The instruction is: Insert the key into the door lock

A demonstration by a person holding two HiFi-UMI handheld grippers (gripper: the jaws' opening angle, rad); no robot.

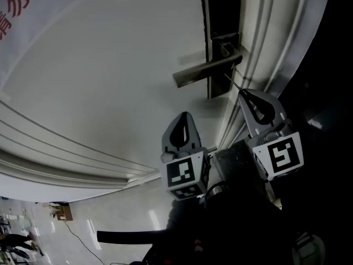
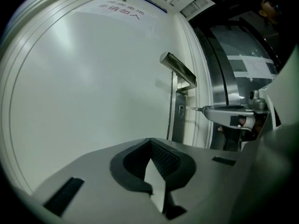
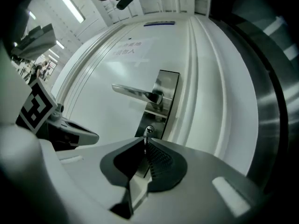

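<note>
Right gripper [image 3: 145, 147] is clamped on the key [image 1: 232, 83]. The tip sits right at the keyhole [image 3: 148, 130] on the lock plate [image 1: 222, 10], upper right of the head view, and I can't tell if it's in. Left gripper [image 2: 150, 146] hangs at lower centre with its jaws together on nothing.

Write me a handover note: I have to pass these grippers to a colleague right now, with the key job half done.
Left gripper: shut, empty, facing the door.
Right gripper: shut on the key, blade pointing at the keyhole below the handle.
Done: key gripped and lined up, tip at the keyhole.
Left: push it in; I cannot tell if it has entered.
</note>
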